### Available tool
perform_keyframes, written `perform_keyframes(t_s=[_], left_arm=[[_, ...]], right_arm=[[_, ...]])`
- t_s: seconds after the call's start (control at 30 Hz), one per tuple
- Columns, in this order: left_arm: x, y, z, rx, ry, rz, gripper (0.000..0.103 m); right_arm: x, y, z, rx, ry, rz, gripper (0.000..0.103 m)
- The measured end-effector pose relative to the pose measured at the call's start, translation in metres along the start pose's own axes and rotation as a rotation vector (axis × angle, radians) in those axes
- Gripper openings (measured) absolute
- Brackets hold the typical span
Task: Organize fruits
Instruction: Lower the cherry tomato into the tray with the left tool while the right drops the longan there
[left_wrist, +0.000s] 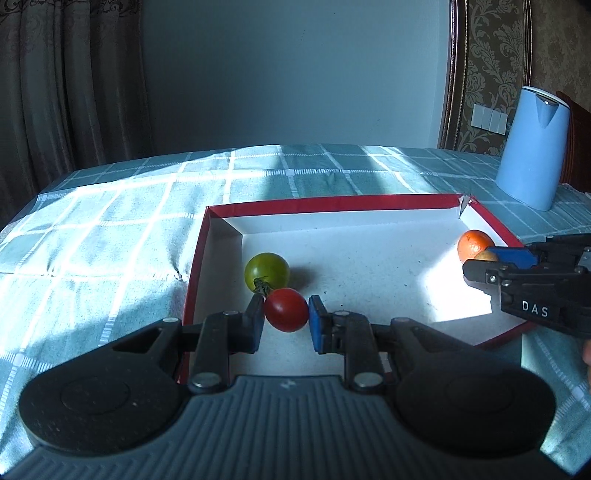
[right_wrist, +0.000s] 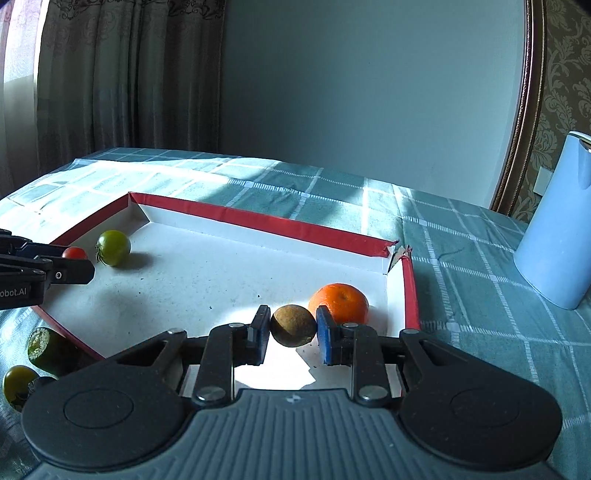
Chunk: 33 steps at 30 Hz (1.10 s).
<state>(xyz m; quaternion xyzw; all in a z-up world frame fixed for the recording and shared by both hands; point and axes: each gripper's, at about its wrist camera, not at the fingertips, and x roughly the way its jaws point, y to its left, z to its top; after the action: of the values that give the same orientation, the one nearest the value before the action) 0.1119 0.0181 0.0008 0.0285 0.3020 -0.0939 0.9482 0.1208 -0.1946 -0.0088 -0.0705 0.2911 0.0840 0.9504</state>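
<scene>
A red-rimmed white tray (left_wrist: 332, 202) lies on the checked cloth. My left gripper (left_wrist: 285, 316) is shut on a red cherry tomato (left_wrist: 286, 309), low over the tray's left side, next to a green tomato (left_wrist: 266, 269). My right gripper (right_wrist: 292, 328) is shut on a brown round fruit (right_wrist: 293, 325) just in front of an orange (right_wrist: 340, 302) at the tray's right side. The right gripper also shows in the left wrist view (left_wrist: 491, 264), and the left gripper in the right wrist view (right_wrist: 74, 264), with the red tomato (right_wrist: 74, 253) and the green tomato (right_wrist: 113, 246) beside it.
A light blue jug (left_wrist: 532, 147) stands on the cloth beyond the tray's right corner. A cut cucumber piece (right_wrist: 46, 349) and another green tomato (right_wrist: 16, 382) lie outside the tray's near left edge. The tray's far right corner (right_wrist: 397, 254) is torn.
</scene>
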Motion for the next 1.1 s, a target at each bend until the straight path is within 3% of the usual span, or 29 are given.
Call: perform_keyframes(t_s=[0.2,0.37,0.63,1.1], left_arm=[[0.018,0.002,-0.002,-0.007,0.048,0.039,0.023],[0.019,0.005,-0.003,-0.028,0.039,0.053,0.031],[0.010,-0.010,-0.011,0.054,-0.012,0.070,0.087],[-0.033,-0.005,-0.029,0.043,-0.095,0.039,0.091]], right_arm=[[0.016,0.006,0.002,-0.009,0.023,0.016,0.026],[0.029,0.006,0.004,0.018,0.052,0.021,0.026],[0.028,0.002,0.002,0.040,0.048,0.035,0.026],[-0.009,-0.020,-0.014,0.154,0.010,0.086,0.027]])
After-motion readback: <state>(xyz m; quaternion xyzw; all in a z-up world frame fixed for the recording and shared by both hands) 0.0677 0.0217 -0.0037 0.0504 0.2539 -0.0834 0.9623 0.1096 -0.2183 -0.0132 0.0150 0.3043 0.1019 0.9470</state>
